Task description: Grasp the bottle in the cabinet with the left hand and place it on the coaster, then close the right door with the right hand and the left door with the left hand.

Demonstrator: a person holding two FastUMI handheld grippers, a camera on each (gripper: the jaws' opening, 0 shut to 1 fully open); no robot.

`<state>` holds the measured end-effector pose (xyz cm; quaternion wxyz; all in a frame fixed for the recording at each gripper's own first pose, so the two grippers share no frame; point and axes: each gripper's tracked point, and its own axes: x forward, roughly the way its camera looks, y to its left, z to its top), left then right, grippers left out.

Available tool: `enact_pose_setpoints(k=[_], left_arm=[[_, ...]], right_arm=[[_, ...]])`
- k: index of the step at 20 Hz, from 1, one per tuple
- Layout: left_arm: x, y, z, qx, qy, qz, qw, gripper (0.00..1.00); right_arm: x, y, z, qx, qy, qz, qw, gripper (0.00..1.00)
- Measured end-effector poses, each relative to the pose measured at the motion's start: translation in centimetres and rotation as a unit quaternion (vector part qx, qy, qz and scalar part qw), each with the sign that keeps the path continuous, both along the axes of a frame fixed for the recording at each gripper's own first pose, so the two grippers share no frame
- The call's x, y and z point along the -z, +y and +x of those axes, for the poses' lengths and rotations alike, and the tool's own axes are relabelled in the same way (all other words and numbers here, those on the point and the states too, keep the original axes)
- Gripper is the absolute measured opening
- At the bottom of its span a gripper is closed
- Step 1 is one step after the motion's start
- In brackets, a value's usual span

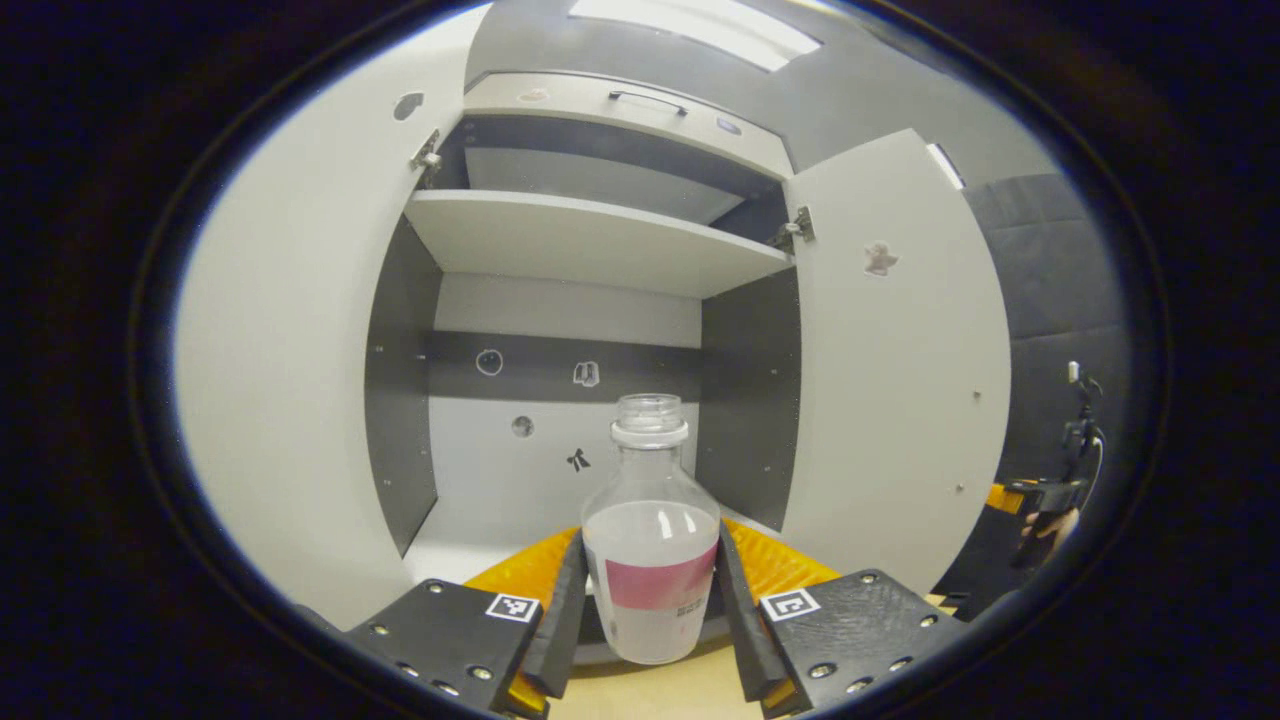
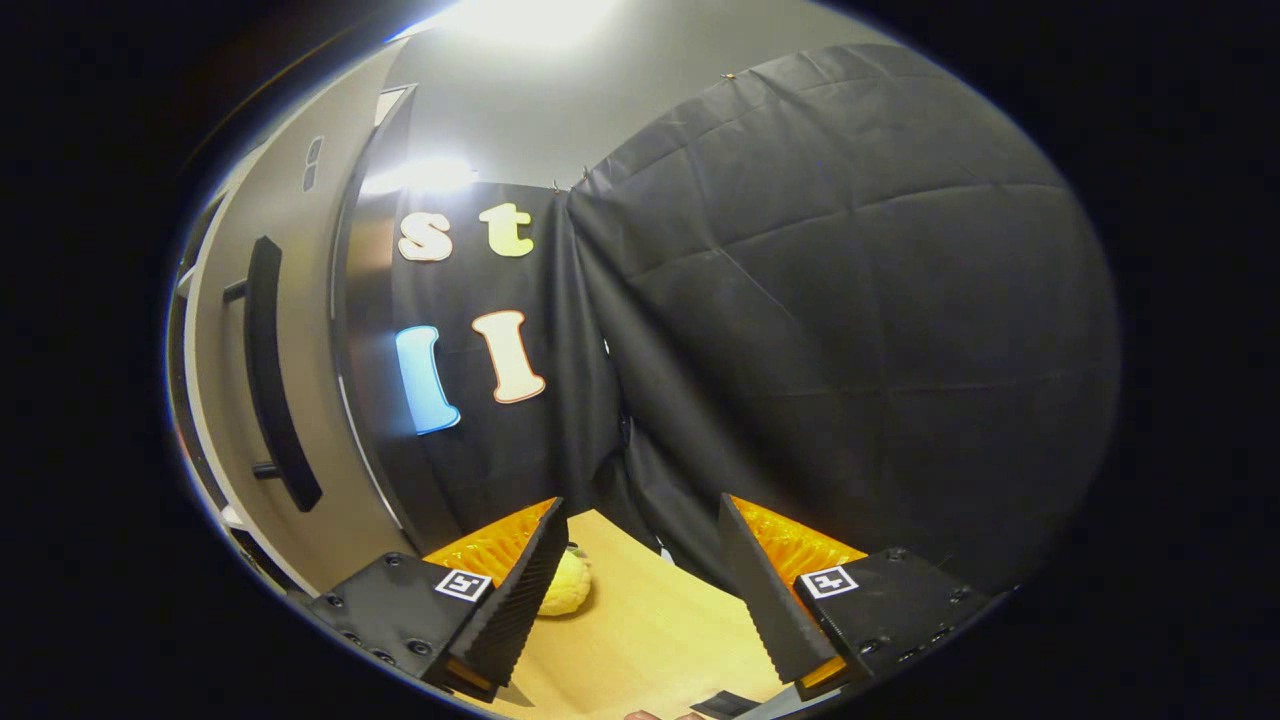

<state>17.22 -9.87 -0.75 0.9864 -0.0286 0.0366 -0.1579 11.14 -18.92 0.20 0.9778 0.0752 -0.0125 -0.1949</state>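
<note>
In the left gripper view, the left gripper (image 1: pixel 650 610) was closed down on the bottle (image 1: pixel 651 560), with one black ridged finger (image 1: pixel 566 610) pressed against the bottle's left side and the other against its right side. The bottle stood upright between them, a clear, wide-bodied one with a narrow neck and an open mouth at the top, a pink band across its lower body and pale liquid filling the lower part. Its base sat low between the fingers, over the near edge of the cabinet floor and the wooden table (image 1: pixel 640 695); whether it rested on a surface or was lifted could not be told.

Beyond the bottle the cabinet (image 1: pixel 560 300) stood open, with a shelf (image 1: pixel 590 240) across its upper part. The left door (image 1: pixel 290 380) swung out on the left and the right door (image 1: pixel 900 400) on the right. Far to the right, a hand (image 1: pixel 1045 525) held the other gripper.

In the right gripper view, the right gripper (image 2: pixel 640 590) stood wide open with nothing between its fingers. It hung over the wooden table, facing the black cloth wall. A yellow object (image 2: pixel 565 585) lay on the table just beside its left finger. On the left a grey cabinet front carried a black handle (image 2: pixel 275 380).
</note>
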Motion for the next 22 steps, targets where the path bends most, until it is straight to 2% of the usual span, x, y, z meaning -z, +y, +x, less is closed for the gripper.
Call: enact_pose_setpoints(k=[2,3,5,10,15,16,17,18,19,21,22], left_arm=[[2.1,0.3,-1.7,-0.001,0.010,-0.002,1.000,0.72],[3.2,0.4,-2.6,0.001,0.015,-0.005,1.000,0.65],[5.6,0.3,-4.5,0.009,0.023,-0.005,1.000,0.65],[12.6,-0.8,-7.9,0.034,0.058,-0.017,0.998,0.65],[20.2,-2.6,-9.6,0.046,0.125,-0.075,0.988,0.65],[21.5,-3.0,-9.5,0.047,0.135,-0.081,0.986,0.65],[22.7,-3.4,-9.7,0.049,0.143,-0.081,0.985,0.65],[23.8,-3.8,-10.0,0.053,0.150,-0.078,0.984,0.65],[25.1,-4.0,-10.7,0.057,0.157,-0.072,0.983,0.65],[27.3,-4.6,-11.5,0.067,0.168,-0.058,0.982,0.65],[28.2,-4.8,-11.8,0.070,0.168,-0.052,0.982,0.65]], right_arm=[[-0.3,0.7,-0.6,-0.005,-0.002,-0.005,1.000,0.92],[-0.4,1.0,-1.1,-0.006,-0.002,-0.009,1.000,0.92],[-0.3,1.6,-2.0,-0.009,0.000,-0.013,1.000,0.96],[-0.1,3.3,-4.2,-0.020,0.003,-0.012,1.000,0.96],[-0.4,4.3,-6.5,-0.026,0.002,-0.026,0.999,0.96],[-0.3,4.4,-7.0,-0.026,0.004,-0.026,0.999,0.92],[-0.3,4.4,-7.5,-0.025,0.006,-0.026,0.999,0.96],[-0.2,4.5,-8.0,-0.024,0.006,-0.022,0.999,0.96],[-0.3,4.6,-8.5,-0.025,0.002,-0.015,1.000,0.92],[-0.6,4.7,-9.2,-0.020,-0.005,-0.005,1.000,0.92],[-0.4,4.7,-9.5,-0.018,-0.004,-0.005,1.000,0.96]])
